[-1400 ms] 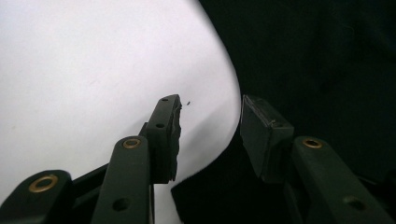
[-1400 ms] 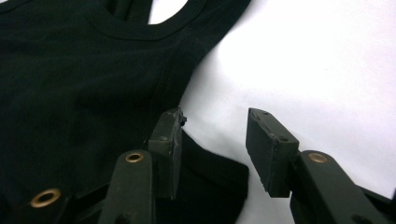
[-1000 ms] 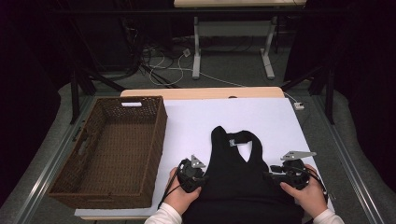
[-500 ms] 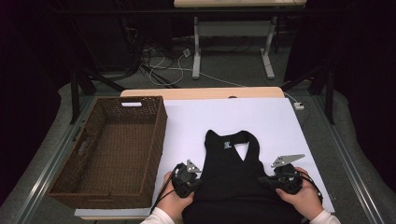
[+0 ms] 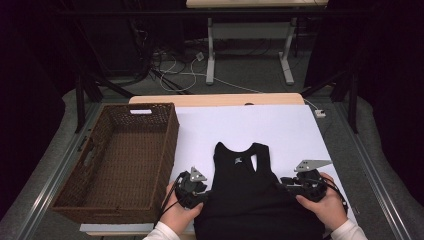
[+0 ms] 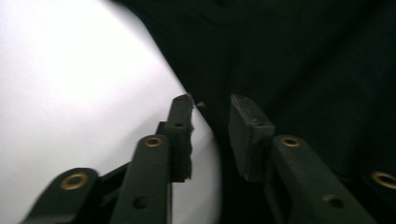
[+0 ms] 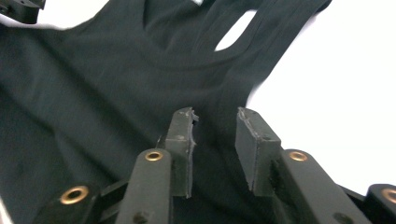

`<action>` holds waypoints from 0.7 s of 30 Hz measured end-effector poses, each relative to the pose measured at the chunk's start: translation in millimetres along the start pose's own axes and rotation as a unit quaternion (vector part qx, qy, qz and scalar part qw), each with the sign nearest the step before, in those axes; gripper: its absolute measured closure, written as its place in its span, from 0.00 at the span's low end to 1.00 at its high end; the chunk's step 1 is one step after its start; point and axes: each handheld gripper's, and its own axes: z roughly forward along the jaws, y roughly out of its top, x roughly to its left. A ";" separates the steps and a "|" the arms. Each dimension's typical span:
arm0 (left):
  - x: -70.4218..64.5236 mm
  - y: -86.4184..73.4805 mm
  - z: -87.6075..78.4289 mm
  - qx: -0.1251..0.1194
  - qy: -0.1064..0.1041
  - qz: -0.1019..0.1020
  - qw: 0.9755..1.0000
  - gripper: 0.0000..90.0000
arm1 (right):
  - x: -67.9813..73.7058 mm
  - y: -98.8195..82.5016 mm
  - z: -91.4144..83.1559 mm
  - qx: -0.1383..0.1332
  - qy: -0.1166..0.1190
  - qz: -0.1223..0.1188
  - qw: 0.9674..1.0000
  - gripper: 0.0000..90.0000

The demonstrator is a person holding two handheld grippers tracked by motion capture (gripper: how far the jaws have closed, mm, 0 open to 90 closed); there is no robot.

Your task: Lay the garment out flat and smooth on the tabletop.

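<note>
A black tank top (image 5: 250,195) lies flat on the white table (image 5: 250,125), straps pointing away from me and its hem at the near edge. My left gripper (image 5: 205,191) sits at the garment's left side edge. In the left gripper view the left gripper (image 6: 212,105) has just been opening, its jaws apart over the edge of the dark fabric (image 6: 303,70) and pressing on nothing. My right gripper (image 5: 286,183) rests at the top's right side. The right gripper (image 7: 217,116) has also just been opening, its pads parted above the cloth (image 7: 107,84) below the armhole.
A dark brown wicker basket (image 5: 171,150) stands on the left of the table, close beside my left hand. Bare white table lies beyond the tank top's straps and to its right. Cables and table legs are on the floor behind.
The tank top has slid a little toward the near edge. My left gripper has drawn back to the left, off the garment's side. The right hand has barely moved.
</note>
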 end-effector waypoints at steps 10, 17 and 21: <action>28.3 33.3 21.4 -0.020 0.024 -0.033 0.999 0.63 | -12.8 20.5 10.9 -0.019 -0.020 0.003 1.000 0.66; 34.0 54.1 45.4 -0.019 0.020 -0.043 0.999 0.63 | -5.3 30.6 22.1 -0.007 -0.018 -0.012 1.000 0.66; 35.6 65.3 53.4 -0.026 0.017 -0.050 0.998 0.60 | -1.2 31.0 24.5 -0.004 -0.023 -0.014 1.000 0.66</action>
